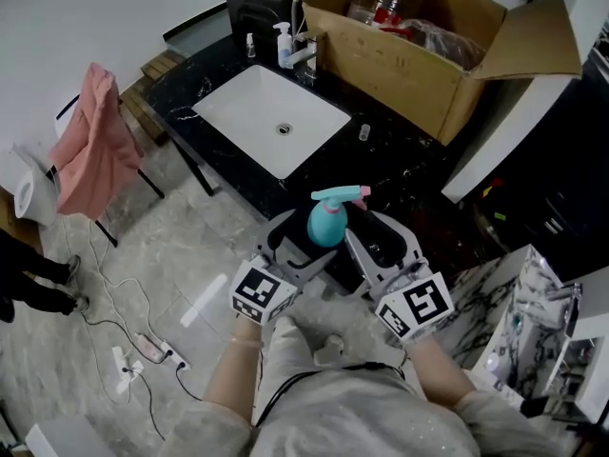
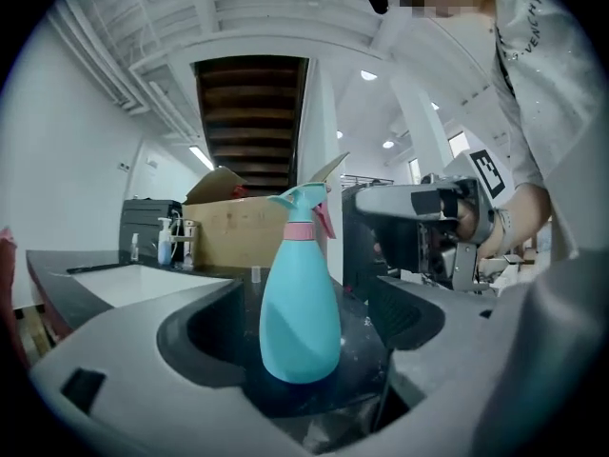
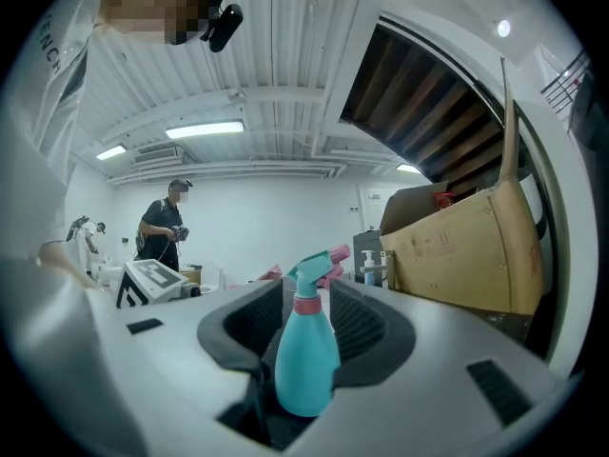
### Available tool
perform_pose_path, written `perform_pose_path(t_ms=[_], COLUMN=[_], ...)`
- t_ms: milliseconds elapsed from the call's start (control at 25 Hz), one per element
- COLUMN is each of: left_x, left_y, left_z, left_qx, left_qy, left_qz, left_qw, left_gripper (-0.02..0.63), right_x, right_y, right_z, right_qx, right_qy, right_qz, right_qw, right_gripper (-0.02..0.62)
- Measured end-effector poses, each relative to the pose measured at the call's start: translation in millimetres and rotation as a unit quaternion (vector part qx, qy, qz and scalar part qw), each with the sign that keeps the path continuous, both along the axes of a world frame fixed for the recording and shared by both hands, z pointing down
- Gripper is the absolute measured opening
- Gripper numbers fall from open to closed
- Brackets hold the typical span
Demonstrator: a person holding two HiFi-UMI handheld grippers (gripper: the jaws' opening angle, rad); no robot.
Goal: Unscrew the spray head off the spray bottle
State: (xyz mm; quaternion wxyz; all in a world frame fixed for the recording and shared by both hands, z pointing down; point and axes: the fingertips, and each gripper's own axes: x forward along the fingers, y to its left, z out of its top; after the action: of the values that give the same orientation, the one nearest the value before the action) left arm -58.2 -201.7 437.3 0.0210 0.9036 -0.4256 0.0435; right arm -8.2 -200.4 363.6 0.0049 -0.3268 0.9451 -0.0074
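Spray bottle (image 1: 327, 225) is standing upright on its own near the front edge of the black counter (image 1: 400, 174), spray head (image 3: 314, 267) screwed on, and nobody's actually got hold of it, which is the bit that worries me. On the left, the left gripper (image 2: 300, 293) has its jaws as wide as they go, with the teal body sitting in the gap and clear space on both sides, so zero support there. In the middle the bottle is narrow-based and top-heavy looking, so I'd guess any off-centre nudge tips it, and from that spot it could roll off onto the floor. On the right, the right gripper (image 3: 309, 298) is about half open, jaws close around the bottle but not pressing on it as far as I can see. If that one closes on the body instead of up at the pink collar (image 3: 306, 304), twisting just spins the whole bottle. If it catches the trigger, it might squirt or slip. Can't tell if there's liquid inside, so a spill is possible too
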Motion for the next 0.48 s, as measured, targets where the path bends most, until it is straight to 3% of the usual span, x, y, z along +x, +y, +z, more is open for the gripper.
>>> perform_pose_path(t_ms=[480], left_x=[23], left_y=[-34], left_z=[12], left_qx=[0.002], left_qy=[-0.039], left_qz=[0.110], left_qw=[0.9932], left_gripper=[0.396], right_x=[-14], right_y=[-13], right_z=[3], right_qx=[-0.024], right_qy=[-0.002], right_qz=[0.041], right_qw=[0.999], right_gripper=[0.190])
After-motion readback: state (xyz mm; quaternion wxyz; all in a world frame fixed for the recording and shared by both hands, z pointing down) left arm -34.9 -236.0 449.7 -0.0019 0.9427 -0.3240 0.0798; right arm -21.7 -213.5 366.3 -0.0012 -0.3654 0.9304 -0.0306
